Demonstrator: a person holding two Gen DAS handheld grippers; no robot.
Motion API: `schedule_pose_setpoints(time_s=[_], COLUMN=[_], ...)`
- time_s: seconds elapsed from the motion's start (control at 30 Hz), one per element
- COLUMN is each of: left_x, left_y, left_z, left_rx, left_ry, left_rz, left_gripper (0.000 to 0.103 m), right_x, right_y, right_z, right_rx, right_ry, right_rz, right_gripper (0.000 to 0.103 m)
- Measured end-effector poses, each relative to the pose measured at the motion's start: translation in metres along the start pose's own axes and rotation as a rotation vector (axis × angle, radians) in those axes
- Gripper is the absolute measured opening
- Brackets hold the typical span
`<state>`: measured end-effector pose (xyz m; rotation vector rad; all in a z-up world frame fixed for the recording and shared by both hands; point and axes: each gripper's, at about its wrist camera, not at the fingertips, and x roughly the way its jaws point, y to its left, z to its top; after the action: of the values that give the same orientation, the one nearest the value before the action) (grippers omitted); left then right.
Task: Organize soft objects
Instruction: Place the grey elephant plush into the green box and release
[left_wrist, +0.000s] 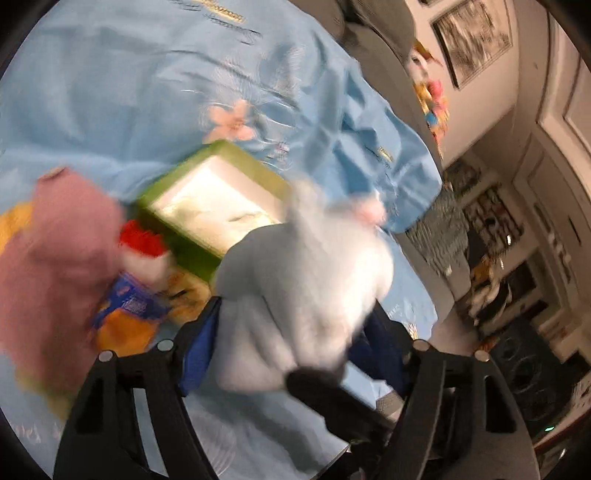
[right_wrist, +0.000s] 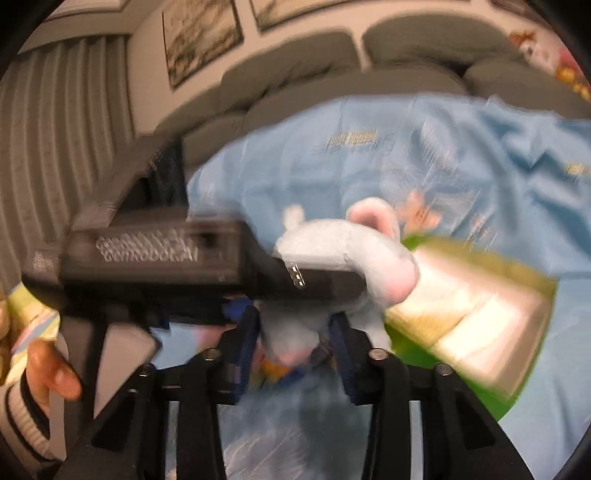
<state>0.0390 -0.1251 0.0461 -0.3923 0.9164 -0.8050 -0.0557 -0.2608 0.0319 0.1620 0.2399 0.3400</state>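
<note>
A white plush toy (left_wrist: 303, 280) with pink ears sits between the blue pads of my left gripper (left_wrist: 291, 332), which is shut on its body. In the right wrist view the same white plush toy (right_wrist: 343, 251) hangs over the black body of the left gripper (right_wrist: 177, 258), and my right gripper (right_wrist: 295, 343) is shut on its lower end. A green box (left_wrist: 218, 206) with a white inside lies open on the blue cover just beyond the toy; the green box (right_wrist: 461, 314) shows to the right in the right wrist view. Both views are blurred.
On the light blue bed cover (left_wrist: 129, 92), a pink plush (left_wrist: 62, 258), a red-and-white piece (left_wrist: 144, 247) and a blue-and-orange toy (left_wrist: 129, 314) lie left of the box. Grey cushions (right_wrist: 314, 62) line the far edge. A hand (right_wrist: 48, 365) with a striped cuff holds the left gripper.
</note>
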Motion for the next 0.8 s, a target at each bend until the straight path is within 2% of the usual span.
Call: schedule_pose_setpoints(time_s=[0.03,0.1,0.2,0.27,0.3,0.37,0.43,0.47,0.57,0.8], left_x=[0.009,0.024,0.052,0.074,0.083,0.097,0.096,0.092,0.077,0.018], left_y=[-0.009,-0.027,-0.053,-0.059,-0.058,-0.05,-0.044,-0.041,-0.028,0.021], left_z=[0.006,0.019,0.04,0.054,0.06,0.071,0.073,0.072,0.065,0.038], left_rx=[0.012,0.043,0.11,0.12,0.109,0.075,0.062,0.066,0.066,0.017], left_ry=[0.006,0.024,0.027,0.035,0.033,0.042,0.04,0.03,0.019,-0.024], left_rz=[-0.019,-0.01,-0.012,0.008,0.008,0.045,0.08,0.088,0.139,0.241], left_gripper=[0.07,0.069,0.071,0.075,0.079,0.102,0.102,0.102,0.102,0.102], right_x=[-0.002,0.001,0.012,0.016,0.016,0.016,0.009,0.004,-0.003,0.005], right_y=[-0.008,-0.025,-0.052,-0.074,-0.085,-0.113,-0.131,-0.134,-0.134,-0.11], right_z=[0.007,0.013,0.014,0.012,0.009,0.002,-0.004,-0.004,-0.002,-0.004], right_rx=[0.015,0.056,0.123,0.189,0.227,0.337,0.421,0.425,0.406,0.348], right_ry=[-0.022,-0.052,-0.05,-0.06,-0.059,-0.035,-0.039,-0.05,-0.059,0.0], right_rz=[-0.01,-0.018,-0.094,-0.139,-0.173,-0.193,-0.174,-0.184,-0.202,-0.125], right_gripper=[0.039,0.038,0.038,0.039,0.039,0.039,0.04,0.044,0.053,0.066])
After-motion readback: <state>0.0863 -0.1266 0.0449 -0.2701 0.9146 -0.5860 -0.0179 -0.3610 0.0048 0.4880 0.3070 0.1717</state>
